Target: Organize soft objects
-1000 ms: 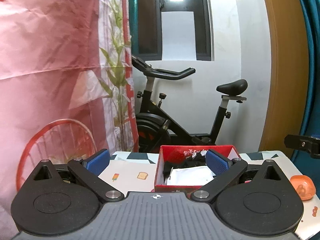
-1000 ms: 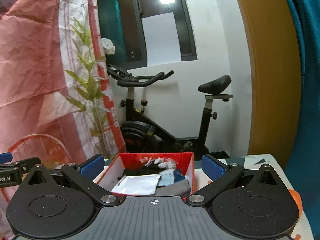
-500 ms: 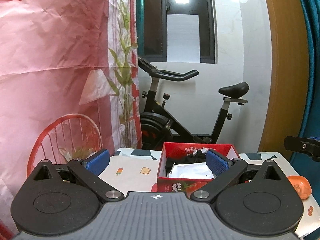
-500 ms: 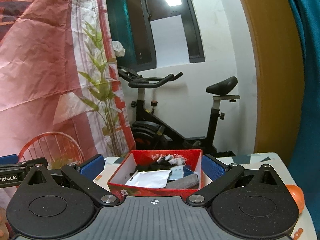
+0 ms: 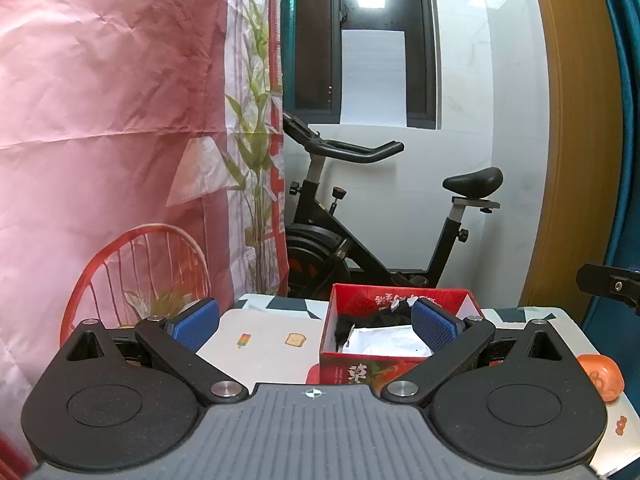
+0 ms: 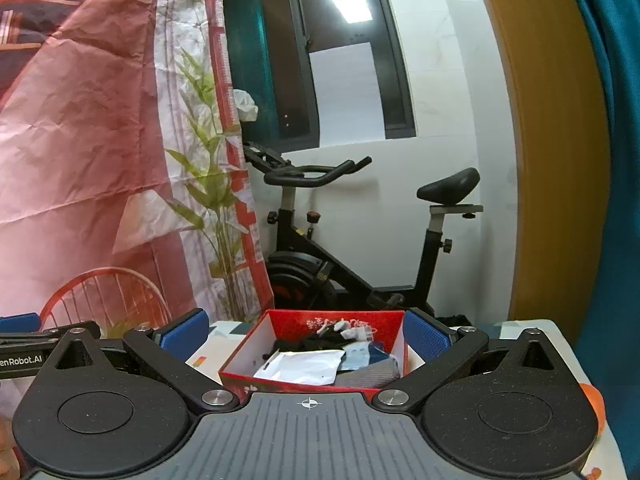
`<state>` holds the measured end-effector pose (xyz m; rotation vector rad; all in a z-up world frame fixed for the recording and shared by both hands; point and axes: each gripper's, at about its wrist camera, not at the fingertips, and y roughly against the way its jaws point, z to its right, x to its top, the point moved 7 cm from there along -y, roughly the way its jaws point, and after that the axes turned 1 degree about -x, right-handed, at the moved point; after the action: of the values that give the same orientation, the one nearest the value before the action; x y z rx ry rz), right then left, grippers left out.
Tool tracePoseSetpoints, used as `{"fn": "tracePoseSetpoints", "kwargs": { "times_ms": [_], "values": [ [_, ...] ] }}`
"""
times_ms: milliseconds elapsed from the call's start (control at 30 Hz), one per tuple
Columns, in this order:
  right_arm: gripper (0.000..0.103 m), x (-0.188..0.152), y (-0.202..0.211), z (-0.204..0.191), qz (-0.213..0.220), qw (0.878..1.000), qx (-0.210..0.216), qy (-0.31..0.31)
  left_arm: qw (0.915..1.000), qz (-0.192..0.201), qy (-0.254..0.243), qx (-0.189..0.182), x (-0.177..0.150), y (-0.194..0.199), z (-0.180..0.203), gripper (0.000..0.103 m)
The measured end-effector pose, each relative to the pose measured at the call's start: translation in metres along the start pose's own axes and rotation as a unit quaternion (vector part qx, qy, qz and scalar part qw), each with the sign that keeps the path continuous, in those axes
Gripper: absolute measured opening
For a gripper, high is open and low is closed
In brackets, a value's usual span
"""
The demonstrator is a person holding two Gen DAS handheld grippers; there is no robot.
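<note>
The left gripper (image 6: pixel 24 340) shows lettering that reads "enRobot.AI", cut off at the frame edge. The red box (image 6: pixel 280 332) carries white characters on its inner back wall, too small to read. Compared with a second ago, both views sit slightly higher and farther back, so the box front now shows. The left gripper and the right gripper (image 6: pixel 306 332) are both spread wide, empty. Dark clothes (image 6: pixel 320 342) and a white pouch (image 6: pixel 304 366) lie inside the box on the table (image 5: pixel 264 344).

Both grippers pulled back from red box (image 6: pixel 384 324).
</note>
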<state>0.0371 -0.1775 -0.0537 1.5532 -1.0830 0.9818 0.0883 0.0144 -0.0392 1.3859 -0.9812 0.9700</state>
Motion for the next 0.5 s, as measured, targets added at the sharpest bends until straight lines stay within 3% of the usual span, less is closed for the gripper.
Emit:
{"fn": "tracePoseSetpoints", "kwargs": {
  "times_ms": [500],
  "values": [
    [0.103, 0.0000, -0.0006, -0.0010, -0.002, 1.000, 0.000, 0.001, 1.0000, -0.006, 0.005, -0.004, -0.0012, 0.0001, 0.0003, 0.103]
  ]
}}
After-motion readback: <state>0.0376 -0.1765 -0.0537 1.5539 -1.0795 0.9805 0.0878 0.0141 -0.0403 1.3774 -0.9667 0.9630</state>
